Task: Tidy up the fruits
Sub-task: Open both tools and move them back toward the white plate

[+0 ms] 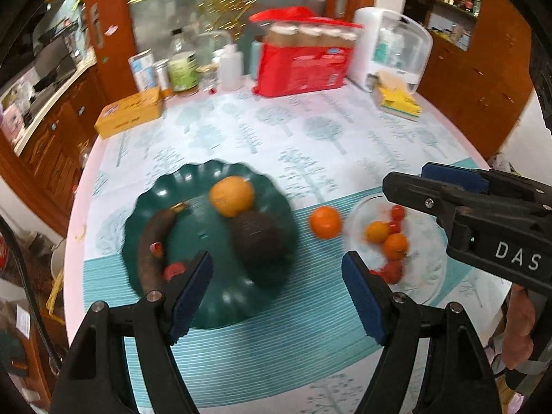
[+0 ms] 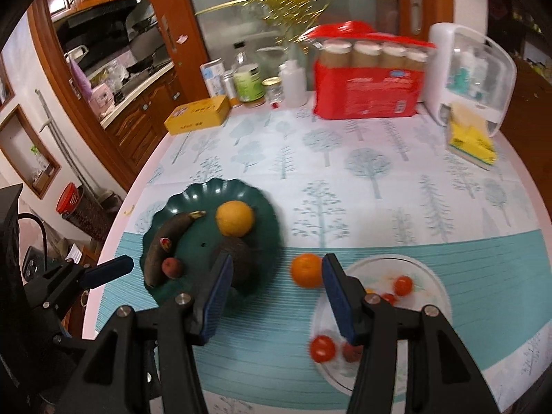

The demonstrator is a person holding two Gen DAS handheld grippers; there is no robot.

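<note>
Jaws wide open on both, nothing held. Left gripper (image 1: 276,296) hovers over the near edge of the green plate (image 1: 158,207); right gripper (image 2: 276,296) hovers between that plate and the clear glass plate (image 2: 431,283).

Green plate, left: blackened banana (image 1: 148,245), yellow-orange citrus (image 1: 232,196), dark avocado (image 1: 257,234), small red fruit (image 1: 172,270) touching the banana's near end.

Loose tangerine (image 1: 325,221) sits on the worktop (image 1: 310,138) in the gap between the plates, just beside the right gripper's right pad.

Glass plate, right: two small orange fruits (image 1: 395,245) plus cherry tomatoes (image 2: 403,284); some hidden behind the right gripper's finger.

Far side clutter: yellow box (image 1: 129,112), jars and bottles (image 1: 183,69), red pack (image 1: 303,69), white clear-front container (image 1: 393,48), yellow tissue pack (image 1: 398,101). All well apart from the fruit. Frames are motion-blurred.
</note>
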